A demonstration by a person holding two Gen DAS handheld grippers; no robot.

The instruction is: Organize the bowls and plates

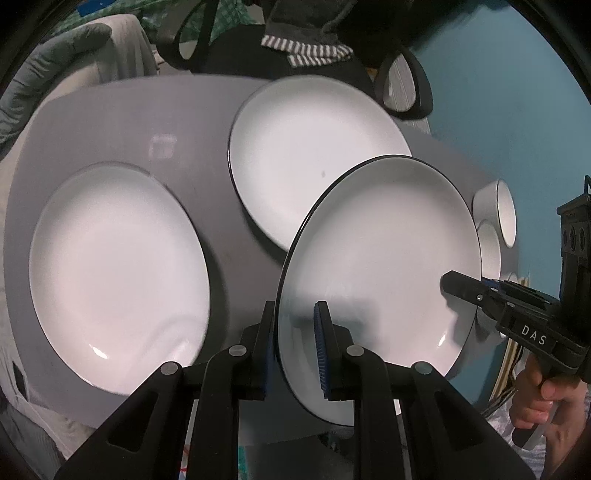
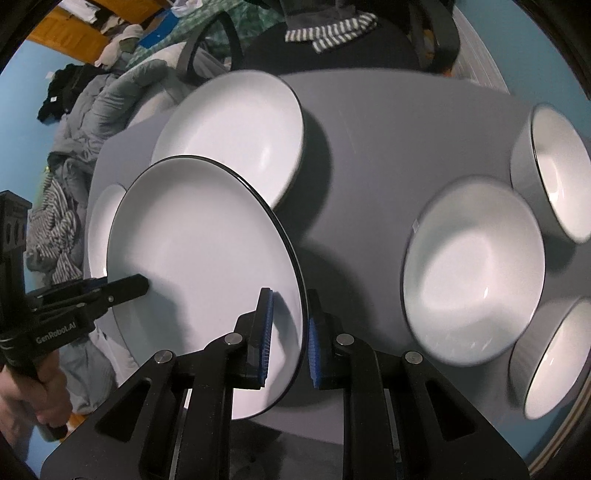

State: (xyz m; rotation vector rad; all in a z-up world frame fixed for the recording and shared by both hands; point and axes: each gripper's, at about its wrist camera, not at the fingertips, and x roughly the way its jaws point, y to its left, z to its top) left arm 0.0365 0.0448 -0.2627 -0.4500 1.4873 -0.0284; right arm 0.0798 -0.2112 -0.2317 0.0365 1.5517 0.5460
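Grey table [image 1: 110,122], black chair with striped cloth [image 2: 332,35], rumpled bedding [image 2: 92,107].

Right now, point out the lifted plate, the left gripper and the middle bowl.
lifted plate [image 1: 380,258]: left wrist view, bare white centre.
left gripper [image 1: 295,347]: left wrist view, midway between fingertips, at the plate's rim.
middle bowl [image 2: 476,273]: right wrist view, inner bottom.
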